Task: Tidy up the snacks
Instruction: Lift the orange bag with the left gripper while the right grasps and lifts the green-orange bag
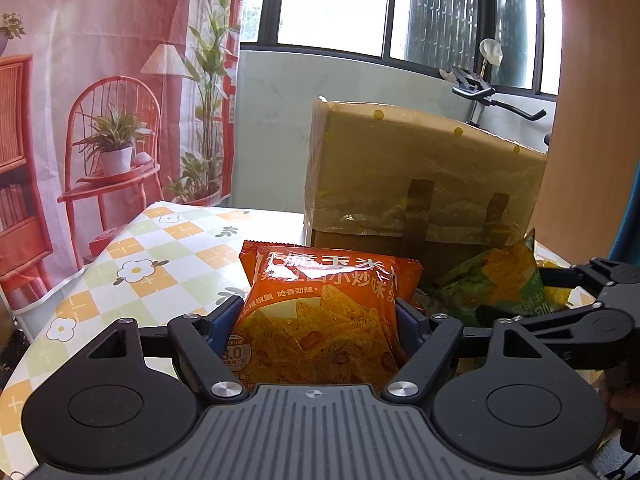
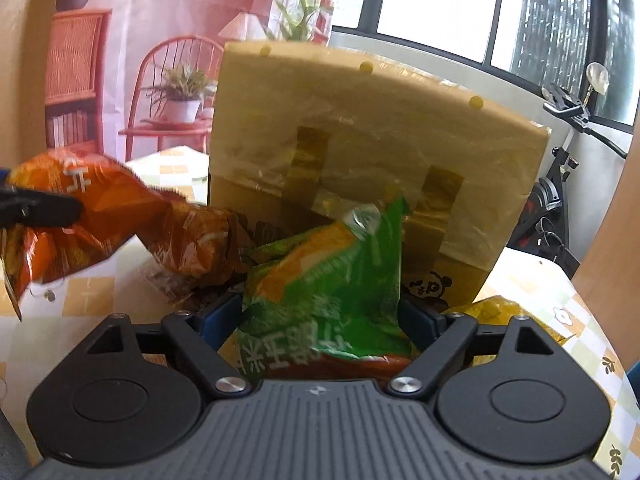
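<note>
An orange corn-chip bag [image 1: 320, 320] sits between the blue pads of my left gripper [image 1: 320, 312], which is shut on it. In the right wrist view the same orange bag [image 2: 120, 216] hangs above the table with a black left finger [image 2: 44, 208] on it. A green snack bag [image 2: 332, 280] stands tilted between the pads of my right gripper [image 2: 322, 316], which is open with a small gap on each side. In the left wrist view, the right gripper [image 1: 516, 292] reaches in from the right around the green bag [image 1: 492, 280].
A tall cardboard box [image 2: 360, 140] wrapped in plastic stands just behind both bags. A yellow packet [image 2: 500, 312] lies to the right of the green one. The table [image 1: 152, 248] has a checked flower cloth. An exercise bike [image 2: 560, 184] stands beyond, by the window.
</note>
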`<state>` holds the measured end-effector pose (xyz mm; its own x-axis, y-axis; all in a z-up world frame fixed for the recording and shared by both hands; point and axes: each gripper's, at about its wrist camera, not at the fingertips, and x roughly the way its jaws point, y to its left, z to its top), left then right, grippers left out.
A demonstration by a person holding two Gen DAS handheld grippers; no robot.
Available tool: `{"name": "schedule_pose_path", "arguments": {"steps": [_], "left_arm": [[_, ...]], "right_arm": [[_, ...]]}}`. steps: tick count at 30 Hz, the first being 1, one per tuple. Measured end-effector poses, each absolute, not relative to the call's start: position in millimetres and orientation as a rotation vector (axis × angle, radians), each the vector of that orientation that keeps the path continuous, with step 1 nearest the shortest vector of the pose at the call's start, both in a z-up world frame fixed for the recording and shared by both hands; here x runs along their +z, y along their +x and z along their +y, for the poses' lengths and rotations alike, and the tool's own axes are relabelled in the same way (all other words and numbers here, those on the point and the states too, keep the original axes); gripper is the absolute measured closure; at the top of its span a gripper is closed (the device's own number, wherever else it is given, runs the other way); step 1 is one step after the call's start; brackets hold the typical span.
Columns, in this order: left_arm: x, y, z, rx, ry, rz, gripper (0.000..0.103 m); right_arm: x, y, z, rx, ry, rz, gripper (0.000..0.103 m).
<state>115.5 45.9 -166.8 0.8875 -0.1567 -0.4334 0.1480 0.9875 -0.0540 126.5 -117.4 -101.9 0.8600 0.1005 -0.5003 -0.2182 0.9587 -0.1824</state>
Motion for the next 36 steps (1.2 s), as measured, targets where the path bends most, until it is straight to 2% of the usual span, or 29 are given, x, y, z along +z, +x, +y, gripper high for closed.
{"name": "schedule_pose_path", "arguments": {"steps": [5,16,19,21,22,28,36], "left_arm": [[-168,117,46,-0.160,-0.027,0.457,0.023],[-169,119,48,-0.169,-0.026,0.464,0.023],[-169,118,48,-0.173,-0.028,0.462,0.023],[-168,117,48,-0.176,-0.026,0.456,0.023],[-168,117,48,-0.177,-0.024,0.452,0.023],[-155,114,49,-0.181,-0.013,0.405,0.023],[-92,124,42,-0.253,-0.016,0.246,0.023]], "right_arm": [[-94,119,-128,0.177,-0.197,0.491,0.015],[-108,123,-162,0.226,0.067,0.612,0.014],[-107,120,-167,0.228,0.098,0.598,0.021],[-104,118,-169,0.233,0.105,0.588,0.031],[-103,118,-170,0.234,0.108,0.582,0.031],[-81,111,-173,0.249,0.107,0.503,0.034],[-13,120,-179,0.279,0.118,0.359,0.035]]}}
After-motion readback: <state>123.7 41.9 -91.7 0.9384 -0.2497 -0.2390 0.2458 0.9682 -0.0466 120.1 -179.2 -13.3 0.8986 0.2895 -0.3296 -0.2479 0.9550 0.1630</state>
